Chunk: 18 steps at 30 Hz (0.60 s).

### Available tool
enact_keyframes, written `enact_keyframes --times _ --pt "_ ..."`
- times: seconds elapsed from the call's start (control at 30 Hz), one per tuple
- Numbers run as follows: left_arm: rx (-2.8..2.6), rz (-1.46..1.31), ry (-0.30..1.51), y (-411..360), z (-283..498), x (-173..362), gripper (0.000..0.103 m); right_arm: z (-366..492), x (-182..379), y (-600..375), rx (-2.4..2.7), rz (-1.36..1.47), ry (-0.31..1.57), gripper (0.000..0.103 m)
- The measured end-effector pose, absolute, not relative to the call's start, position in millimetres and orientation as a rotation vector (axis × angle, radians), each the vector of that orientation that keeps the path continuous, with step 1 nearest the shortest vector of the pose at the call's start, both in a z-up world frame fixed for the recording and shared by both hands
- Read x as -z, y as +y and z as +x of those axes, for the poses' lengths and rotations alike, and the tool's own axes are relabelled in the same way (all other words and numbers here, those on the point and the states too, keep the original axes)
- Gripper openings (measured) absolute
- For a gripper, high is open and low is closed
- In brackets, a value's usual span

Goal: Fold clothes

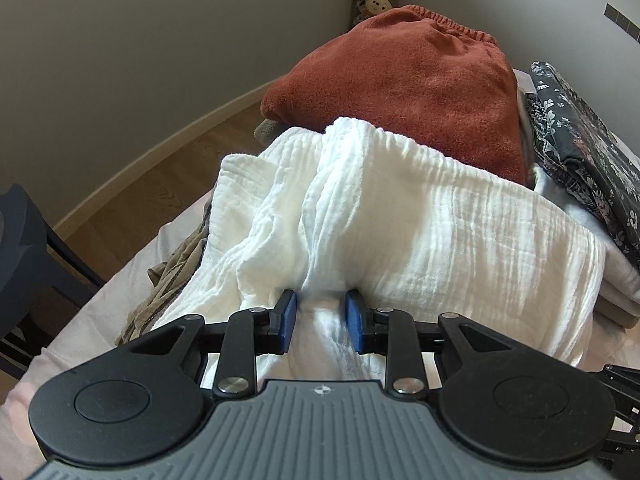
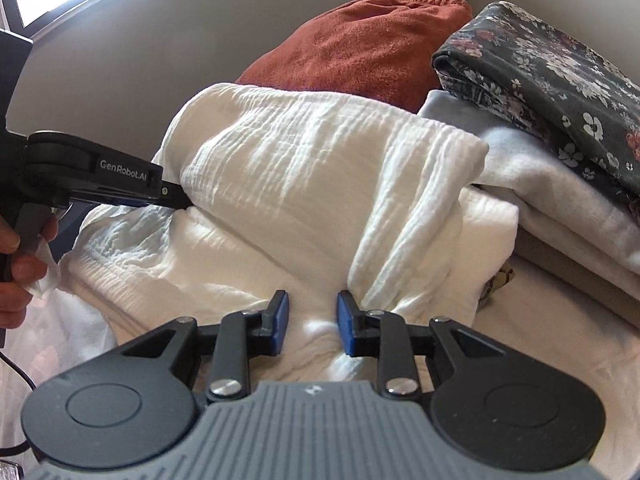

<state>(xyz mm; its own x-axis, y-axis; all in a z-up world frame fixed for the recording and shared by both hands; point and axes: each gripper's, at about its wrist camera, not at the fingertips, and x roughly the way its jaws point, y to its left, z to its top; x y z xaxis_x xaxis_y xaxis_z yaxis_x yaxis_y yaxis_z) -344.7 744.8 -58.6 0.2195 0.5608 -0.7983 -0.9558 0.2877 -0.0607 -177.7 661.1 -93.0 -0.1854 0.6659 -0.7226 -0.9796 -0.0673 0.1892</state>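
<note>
A white crinkled garment (image 1: 400, 208) lies on the bed, with its upper layer folded over the lower one (image 2: 300, 168). My left gripper (image 1: 321, 318) is shut on a pinched ridge of this white fabric, which bunches up between the blue pads. In the right wrist view the left gripper (image 2: 180, 200) comes in from the left, its tips buried in the fold's left end. My right gripper (image 2: 312, 320) is shut on the white garment too, and a twisted strand of the folded layer runs down to its right pad (image 2: 346, 320).
A rust-red fleece (image 1: 400, 80) is heaped just behind the white garment. At the right, a dark floral folded piece (image 2: 540, 72) lies on a pale folded one (image 2: 540, 184). A striped beige cloth (image 1: 172, 276) lies at the left bed edge, with a dark chair (image 1: 20, 240) on the wooden floor (image 1: 160, 168).
</note>
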Motion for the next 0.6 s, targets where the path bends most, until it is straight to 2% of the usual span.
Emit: enact_keyframes --times 0.1,0.17,0.23,0.3,0.37,0.4,0.43,0.5,0.6 --pt "-1.171 -0.615 0.745 734 -347 44 0.026 -181 81 663 -1.614 -0.584 0.770 0.030" --pt "-1.182 -0.593 0.740 725 -348 32 0.026 -180 70 660 -1.625 -0.577 0.760 0.035" --pt "-1.189 -0.563 0.736 715 -350 18 0.026 -177 59 656 -1.635 -0.541 0.769 0.047" --pt "-1.192 -0.533 0.733 703 -353 4 0.027 -176 46 647 -1.630 -0.523 0.772 0.053" --pt "-1.194 -0.519 0.728 689 -358 -11 0.034 -174 32 636 -1.630 -0.510 0.765 0.056" --pt "-1.196 -0.508 0.724 682 -359 -19 0.042 -173 25 631 -1.625 -0.508 0.761 0.061" --pt "-1.195 -0.492 0.721 674 -360 -27 0.045 -172 18 624 -1.619 -0.501 0.756 0.067" --pt "-1.188 -0.453 0.720 657 -361 -44 0.045 -171 2 607 -1.605 -0.475 0.741 0.072" --pt "-1.175 -0.374 0.712 627 -363 -71 0.052 -177 -19 578 -1.595 -0.436 0.706 0.080"
